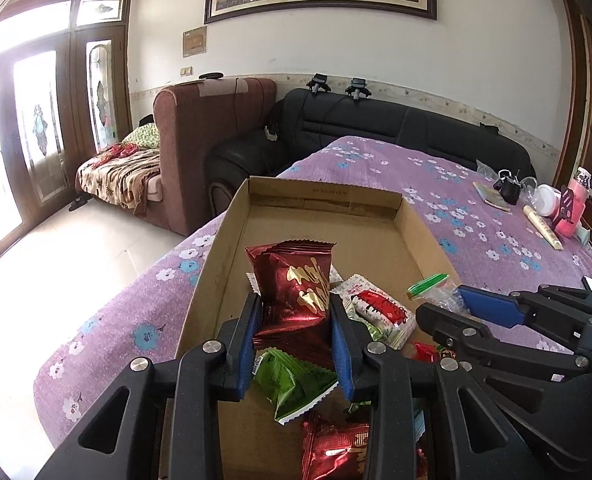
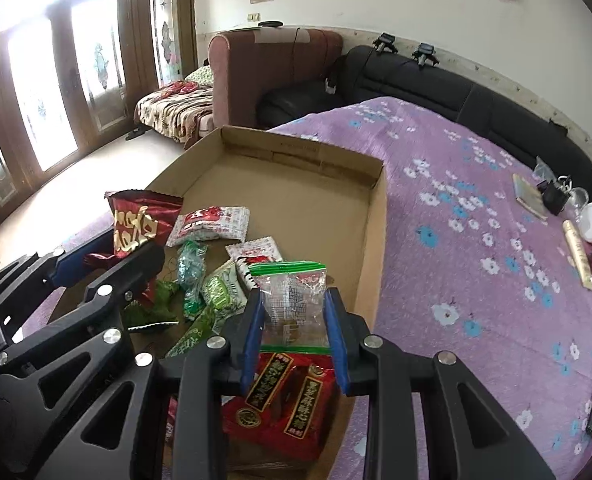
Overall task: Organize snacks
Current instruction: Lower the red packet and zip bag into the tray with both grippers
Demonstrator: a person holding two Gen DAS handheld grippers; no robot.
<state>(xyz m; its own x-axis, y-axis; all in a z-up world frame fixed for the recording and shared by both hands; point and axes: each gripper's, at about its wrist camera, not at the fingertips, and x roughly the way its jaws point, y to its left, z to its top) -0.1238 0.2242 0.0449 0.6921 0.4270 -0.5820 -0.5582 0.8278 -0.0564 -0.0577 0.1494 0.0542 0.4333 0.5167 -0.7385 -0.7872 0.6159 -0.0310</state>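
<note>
A dark red foil packet (image 1: 292,300) stands clamped between the left gripper (image 1: 296,312) pads, lifted over the near end of the cardboard tray (image 1: 232,216), hiding the snacks behind it. The right gripper (image 2: 296,312) grips a clear packet with a green strip (image 2: 292,292) near the tray's right wall. Below, loose green and red wrappers (image 2: 216,292) overlap, their print unreadable. The tray sits on a purple flowered cloth (image 2: 476,240).
</note>
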